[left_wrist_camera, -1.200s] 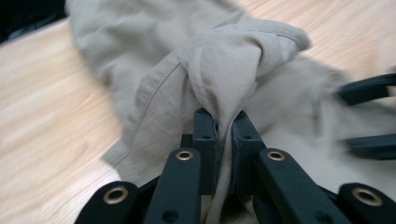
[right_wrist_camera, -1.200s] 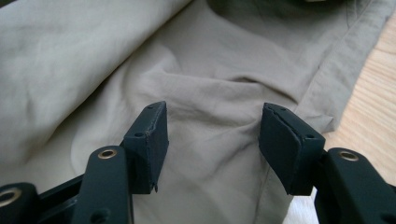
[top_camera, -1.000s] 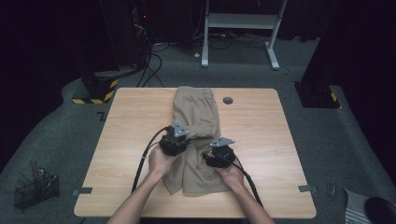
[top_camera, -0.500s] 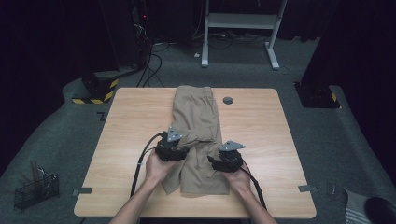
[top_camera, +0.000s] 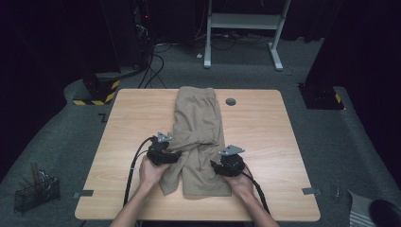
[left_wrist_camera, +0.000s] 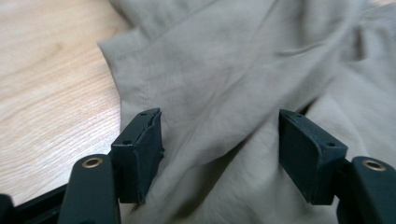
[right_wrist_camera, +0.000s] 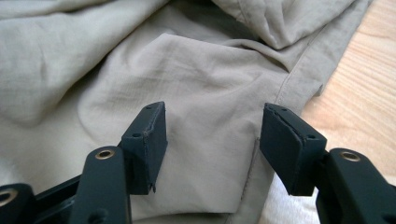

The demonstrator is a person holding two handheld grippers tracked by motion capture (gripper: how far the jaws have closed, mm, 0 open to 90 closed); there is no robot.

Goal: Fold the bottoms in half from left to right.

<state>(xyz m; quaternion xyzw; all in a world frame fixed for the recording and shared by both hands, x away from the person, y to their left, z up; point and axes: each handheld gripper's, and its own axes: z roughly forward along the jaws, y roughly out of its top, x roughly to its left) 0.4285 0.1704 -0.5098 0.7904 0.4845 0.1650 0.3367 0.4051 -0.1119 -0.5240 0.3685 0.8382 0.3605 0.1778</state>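
**Both grippers over the khaki shorts, nothing pinched**

So here's where we're at. The khaki shorts [top_camera: 197, 142] lie down the middle of the wooden desk [top_camera: 265, 132], waistband end at the far edge, leg ends toward us, with a rumpled fold running across the cloth about halfway down. Our left gripper [top_camera: 166, 152] sits at the left edge of the fabric, right by that fold. Its jaws have just been opening, and in the left gripper view [left_wrist_camera: 219, 156] they stand wide apart with cloth lying loose between them (the pads aren't pressing on anything, so it's released). The hem edge and bare desk show off to one side there.

Our right gripper [top_camera: 226, 163] hovers over the right leg, near the lower right side of the shorts. In the right gripper view [right_wrist_camera: 212, 147] its jaws are parted too, flat fabric and a seam line beneath them, nothing gripped.

A small dark round grommet [top_camera: 230, 101] sits in the desk just beside the waistband end. Off the desk, a wire basket [top_camera: 35, 191] rests on the grey floor to our left.
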